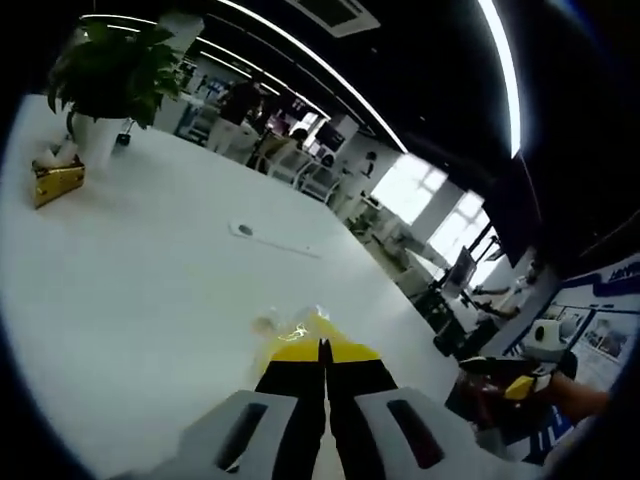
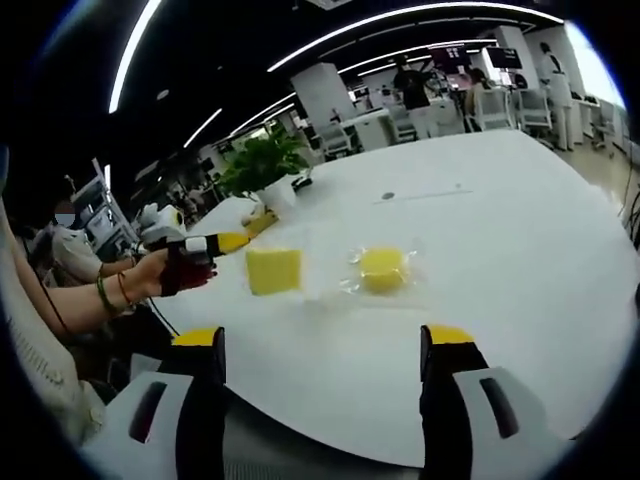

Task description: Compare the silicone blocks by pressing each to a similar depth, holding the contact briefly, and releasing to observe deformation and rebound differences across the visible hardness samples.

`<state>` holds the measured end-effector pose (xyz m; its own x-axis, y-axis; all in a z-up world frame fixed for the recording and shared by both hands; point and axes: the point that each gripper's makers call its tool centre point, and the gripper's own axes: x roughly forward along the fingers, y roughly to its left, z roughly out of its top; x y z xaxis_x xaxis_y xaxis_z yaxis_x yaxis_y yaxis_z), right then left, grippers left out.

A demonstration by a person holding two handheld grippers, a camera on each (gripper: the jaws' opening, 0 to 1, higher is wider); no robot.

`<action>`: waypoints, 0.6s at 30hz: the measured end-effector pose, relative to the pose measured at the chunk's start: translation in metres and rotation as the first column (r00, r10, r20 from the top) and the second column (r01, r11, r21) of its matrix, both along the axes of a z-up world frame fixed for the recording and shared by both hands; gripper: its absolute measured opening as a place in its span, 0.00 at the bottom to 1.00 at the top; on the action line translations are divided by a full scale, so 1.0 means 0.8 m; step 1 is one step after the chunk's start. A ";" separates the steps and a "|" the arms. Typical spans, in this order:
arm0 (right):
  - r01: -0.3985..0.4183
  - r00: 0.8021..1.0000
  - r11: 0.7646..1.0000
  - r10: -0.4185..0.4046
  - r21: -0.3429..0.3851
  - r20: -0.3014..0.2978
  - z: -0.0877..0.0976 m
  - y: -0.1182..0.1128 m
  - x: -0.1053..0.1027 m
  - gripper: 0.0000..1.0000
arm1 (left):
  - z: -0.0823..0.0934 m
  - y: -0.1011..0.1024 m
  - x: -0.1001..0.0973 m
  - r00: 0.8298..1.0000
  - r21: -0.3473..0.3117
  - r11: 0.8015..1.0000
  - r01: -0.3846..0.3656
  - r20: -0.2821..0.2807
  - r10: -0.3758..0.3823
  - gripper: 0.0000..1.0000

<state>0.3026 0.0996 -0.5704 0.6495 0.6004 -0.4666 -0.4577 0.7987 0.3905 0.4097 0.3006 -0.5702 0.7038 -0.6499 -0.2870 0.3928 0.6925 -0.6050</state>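
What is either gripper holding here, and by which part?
Nothing. The left gripper is shut with nothing visibly clamped, just short of a yellow block. The right gripper is open, back from both blocks.

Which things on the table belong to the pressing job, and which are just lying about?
For the job:
square yellow block
round yellow block in clear wrap
left claw, shut
right claw, open

Lying about:
potted plant
gold wedge
small white gadget with cord
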 end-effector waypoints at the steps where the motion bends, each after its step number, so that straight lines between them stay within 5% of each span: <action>1: -0.007 1.000 1.000 0.007 0.000 0.005 0.002 0.002 0.000 0.74 | 0.004 0.000 -0.002 1.000 -0.002 1.000 0.001 0.003 -0.001 0.00; 18: -0.134 0.984 0.991 0.132 0.007 0.122 0.048 0.038 0.022 0.76 | 0.108 -0.025 -0.039 0.979 0.058 0.994 0.094 0.176 -0.103 0.00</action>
<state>0.3199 0.1301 -0.5319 0.6143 0.6916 -0.3800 -0.6043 0.7219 0.3371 0.3786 0.2809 -0.4842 0.6796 -0.7069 -0.1963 0.5592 0.6723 -0.4851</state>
